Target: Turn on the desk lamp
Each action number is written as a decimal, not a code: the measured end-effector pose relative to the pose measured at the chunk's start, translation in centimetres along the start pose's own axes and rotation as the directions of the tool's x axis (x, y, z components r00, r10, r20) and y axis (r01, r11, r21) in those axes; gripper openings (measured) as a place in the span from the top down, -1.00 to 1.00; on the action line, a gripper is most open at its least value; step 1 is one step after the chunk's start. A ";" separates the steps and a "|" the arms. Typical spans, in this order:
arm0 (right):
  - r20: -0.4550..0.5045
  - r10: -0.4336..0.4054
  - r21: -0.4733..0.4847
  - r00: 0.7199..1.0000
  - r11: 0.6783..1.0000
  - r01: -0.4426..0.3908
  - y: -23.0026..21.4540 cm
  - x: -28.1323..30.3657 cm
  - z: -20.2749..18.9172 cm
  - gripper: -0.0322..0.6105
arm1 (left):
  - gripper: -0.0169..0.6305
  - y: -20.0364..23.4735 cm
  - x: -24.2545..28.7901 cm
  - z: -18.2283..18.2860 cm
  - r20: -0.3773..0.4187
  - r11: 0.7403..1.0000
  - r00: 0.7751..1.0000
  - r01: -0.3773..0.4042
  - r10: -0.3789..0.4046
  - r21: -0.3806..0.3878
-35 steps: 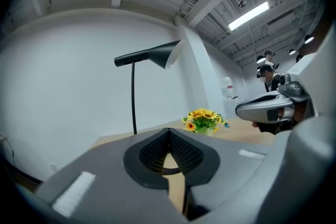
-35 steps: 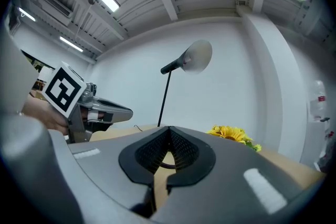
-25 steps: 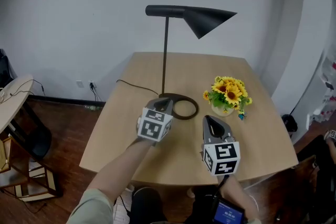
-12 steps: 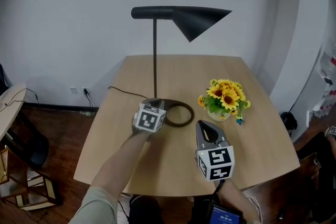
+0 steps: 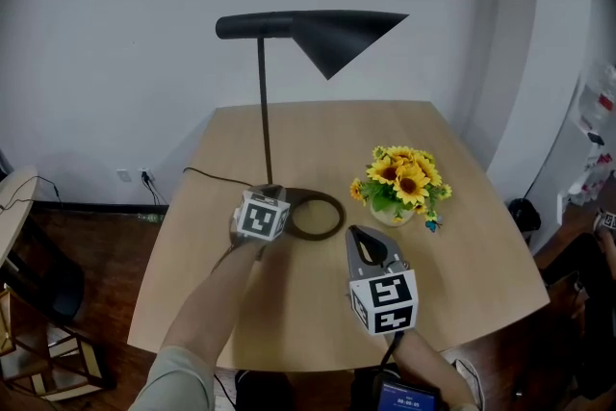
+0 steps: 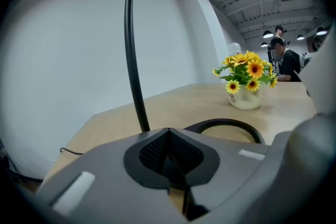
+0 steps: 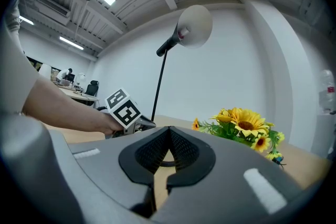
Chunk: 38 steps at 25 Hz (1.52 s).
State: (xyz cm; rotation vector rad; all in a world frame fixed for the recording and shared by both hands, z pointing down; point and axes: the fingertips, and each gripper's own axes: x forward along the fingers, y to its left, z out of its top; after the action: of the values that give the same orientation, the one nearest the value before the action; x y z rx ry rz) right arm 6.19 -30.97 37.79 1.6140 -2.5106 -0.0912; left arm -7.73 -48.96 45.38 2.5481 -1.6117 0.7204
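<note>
The black desk lamp (image 5: 263, 111) stands mid-table on a ring base (image 5: 316, 215), its cone shade (image 5: 332, 36) pointing right; no glow shows under it. My left gripper (image 5: 269, 194) is shut and empty, its tip at the foot of the lamp stem (image 6: 134, 60), beside the ring base (image 6: 226, 124). My right gripper (image 5: 362, 236) is shut and empty too, low over the table right of the ring base and in front of the flowers. The right gripper view shows the lamp shade (image 7: 194, 21) from below and the left gripper's marker cube (image 7: 123, 109).
A small pot of yellow sunflowers (image 5: 402, 183) stands right of the lamp base. The lamp's cable (image 5: 207, 176) runs off the table's left edge. The wooden table (image 5: 452, 255) stands against a white wall. A person stands far off (image 6: 281, 57).
My left gripper has moved forward to the foot of the lamp stem. The right gripper has stayed about where it was. The head view has shifted, so the lamp sits further left.
</note>
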 end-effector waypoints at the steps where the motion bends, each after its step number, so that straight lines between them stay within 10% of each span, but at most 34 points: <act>1: -0.002 0.000 0.002 1.000 1.000 0.000 -0.1 0.1 -0.1 0.90 | 0.95 0.0 0.2 0.0 -0.005 1.000 1.000 0.000 0.000 0.009; 24: -0.016 0.013 0.033 1.000 0.999 -0.013 0.2 0.7 -1.0 0.90 | 0.96 -0.4 2.0 -1.9 -0.124 0.999 0.992 0.029 -0.031 -0.022; 38: -0.021 -0.006 0.035 1.000 0.999 0.007 -0.4 0.7 -1.0 0.90 | 0.96 -0.2 1.4 -1.2 -0.060 0.999 0.998 0.010 -0.011 -0.030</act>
State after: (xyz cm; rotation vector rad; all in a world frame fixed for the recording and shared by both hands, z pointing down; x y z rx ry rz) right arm 6.46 -31.71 38.75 1.6278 -2.5046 -0.0311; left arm -7.45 -49.73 47.03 2.4873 -1.5777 0.7582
